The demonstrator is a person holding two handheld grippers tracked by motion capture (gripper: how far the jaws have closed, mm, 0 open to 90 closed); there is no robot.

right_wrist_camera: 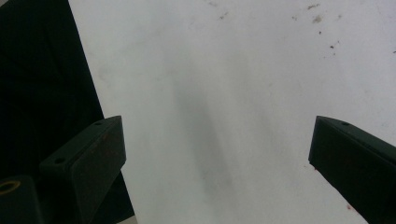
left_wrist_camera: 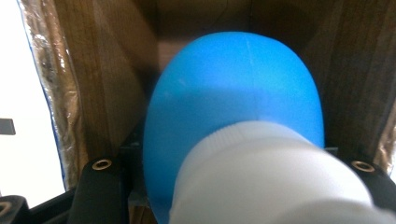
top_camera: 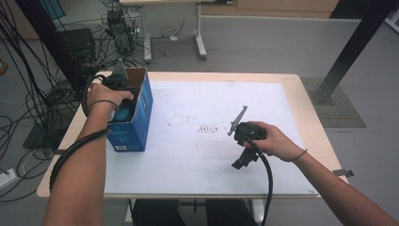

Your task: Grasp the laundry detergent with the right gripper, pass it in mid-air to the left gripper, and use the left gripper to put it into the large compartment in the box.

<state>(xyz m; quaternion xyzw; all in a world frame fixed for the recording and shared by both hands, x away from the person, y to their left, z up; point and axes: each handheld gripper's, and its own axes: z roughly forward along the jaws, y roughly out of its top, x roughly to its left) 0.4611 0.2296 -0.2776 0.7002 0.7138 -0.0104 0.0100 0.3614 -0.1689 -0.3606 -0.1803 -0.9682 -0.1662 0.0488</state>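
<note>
The right gripper [top_camera: 244, 157] rests low over the white table [top_camera: 197, 160] near its front edge, jaws spread wide with nothing between them. Farther back on the left, the left gripper [top_camera: 123, 106] reaches down into the open blue box [top_camera: 136, 127], its jaws clamped on a blue bottle [left_wrist_camera: 233, 102] with a white cap [left_wrist_camera: 266, 172], which sits inside the box's brown cardboard walls.

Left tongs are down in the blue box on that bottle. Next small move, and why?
Probably open the left tongs: they are shut on the blue bottle by its white cap, already deep between the cardboard walls of the blue box. The right tongs are open over the table.
</note>
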